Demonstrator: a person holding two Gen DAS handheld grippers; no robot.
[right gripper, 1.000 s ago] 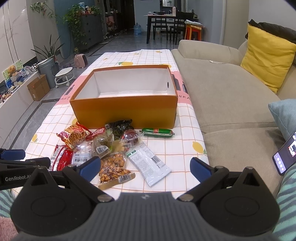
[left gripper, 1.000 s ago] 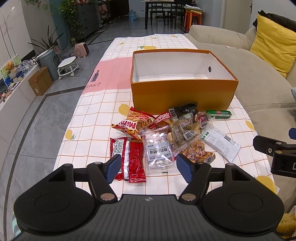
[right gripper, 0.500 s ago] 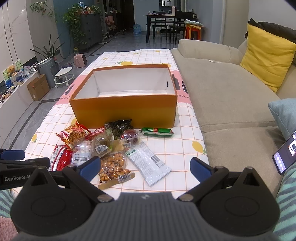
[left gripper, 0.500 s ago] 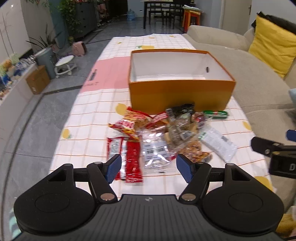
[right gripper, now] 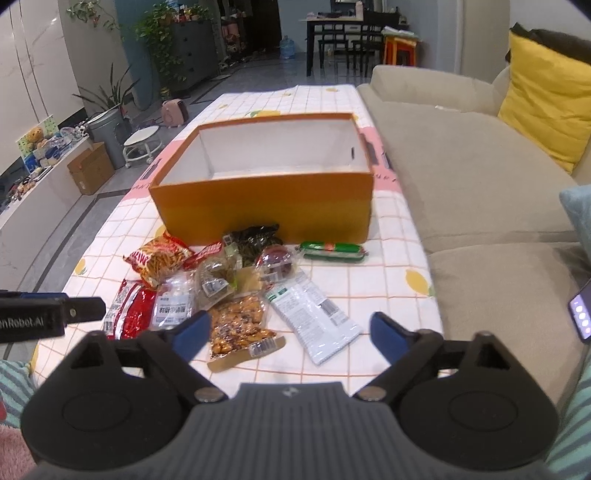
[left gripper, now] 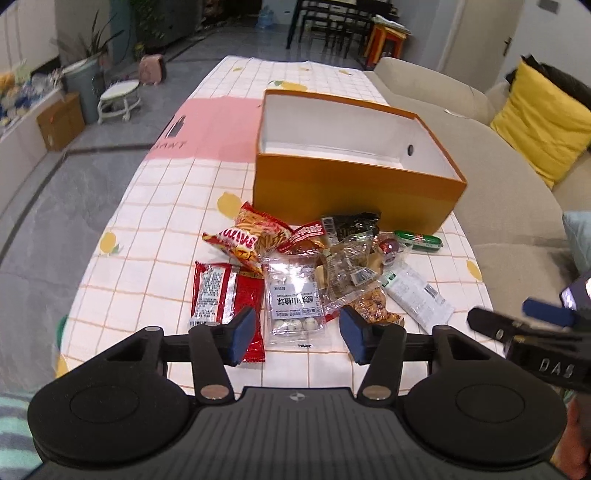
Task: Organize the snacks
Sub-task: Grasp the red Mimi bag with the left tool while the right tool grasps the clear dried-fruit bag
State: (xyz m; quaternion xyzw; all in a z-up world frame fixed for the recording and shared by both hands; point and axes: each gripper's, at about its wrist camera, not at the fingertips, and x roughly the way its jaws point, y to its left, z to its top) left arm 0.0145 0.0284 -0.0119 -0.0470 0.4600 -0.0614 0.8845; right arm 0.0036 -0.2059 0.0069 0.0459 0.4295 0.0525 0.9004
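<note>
Left gripper [left gripper: 297,338], jaws half-open and just narrowing, grips nothing; right gripper [right gripper: 290,334] hangs wide and empty. Snack pile [left gripper: 314,269] lies mid-frame before the empty orange box [left gripper: 354,192]. Judged approach stage: next, descend onto one packet, likely the clear candy bag [left gripper: 293,299].

Home living room, open-plan into a dining area. Evidence: beige sofa [right gripper: 461,155] along the right side of the tabletop [right gripper: 388,266], yellow cushion [right gripper: 546,92] on it. Tabletop has a checked cloth with lemon print. Grey tiled floor [left gripper: 55,206]. Potted plants [right gripper: 107,99] by the left wall, a dark cabinet [right gripper: 192,48] with trailing greenery on top. Small white round stool [right gripper: 142,144] and a cardboard carton [right gripper: 90,168] on the floor nearby. Low white ledge [right gripper: 33,184] on the left with toys and knick-knacks. Far end: dark dining table with chairs [right gripper: 343,33], an orange stool [right gripper: 400,50], a water jug [right gripper: 287,47] on the floor.
</note>
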